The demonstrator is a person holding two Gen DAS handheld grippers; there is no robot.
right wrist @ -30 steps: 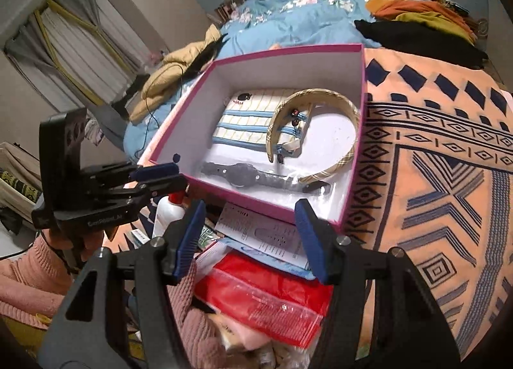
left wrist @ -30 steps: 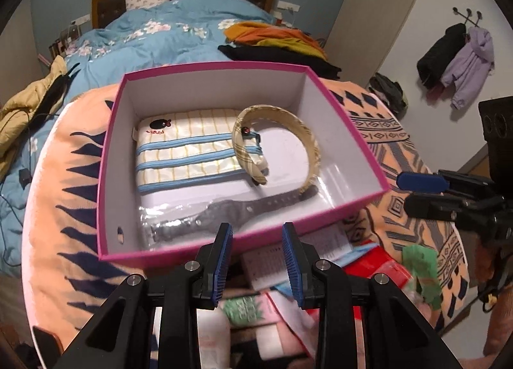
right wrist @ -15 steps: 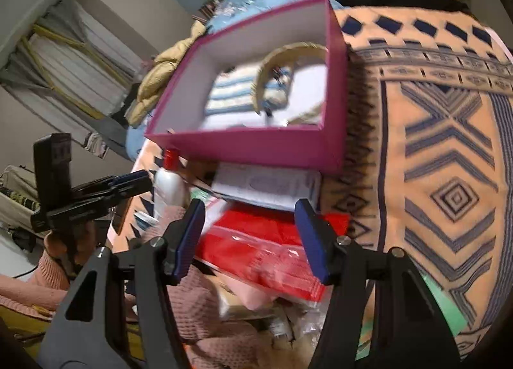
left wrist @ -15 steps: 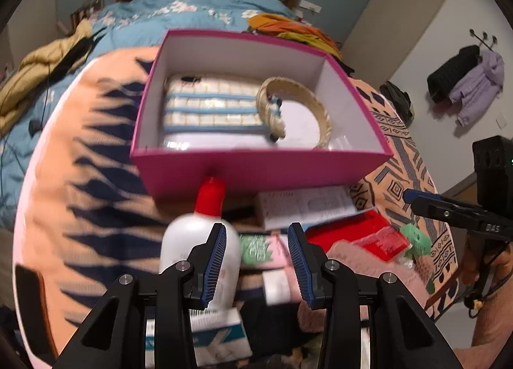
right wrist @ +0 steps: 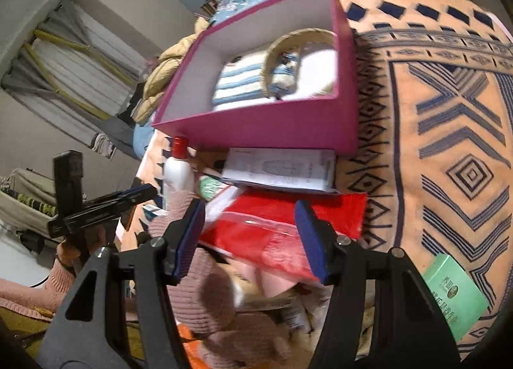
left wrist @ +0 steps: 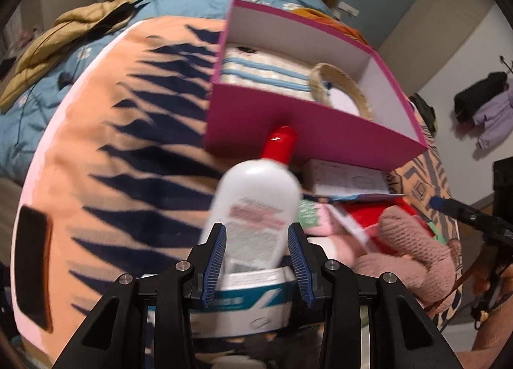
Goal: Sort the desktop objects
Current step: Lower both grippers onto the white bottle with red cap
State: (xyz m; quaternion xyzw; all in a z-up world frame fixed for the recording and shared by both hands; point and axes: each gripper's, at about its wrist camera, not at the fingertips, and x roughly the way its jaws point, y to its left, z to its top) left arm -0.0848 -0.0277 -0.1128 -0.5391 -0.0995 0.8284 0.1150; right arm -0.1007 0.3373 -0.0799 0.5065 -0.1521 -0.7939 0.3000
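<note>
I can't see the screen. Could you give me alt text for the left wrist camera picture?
A hand-held two-finger tool is open around a white bottle with a red cap, its blue pads either side of the bottle's lower body. Behind stands an open pink box holding a striped pouch and a woven headband, all on an orange patterned blanket.

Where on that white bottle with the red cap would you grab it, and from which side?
Probably its wide lower body, from the base end. The white bottle points its cap toward the pink box, and the open left gripper already straddles it.
</note>
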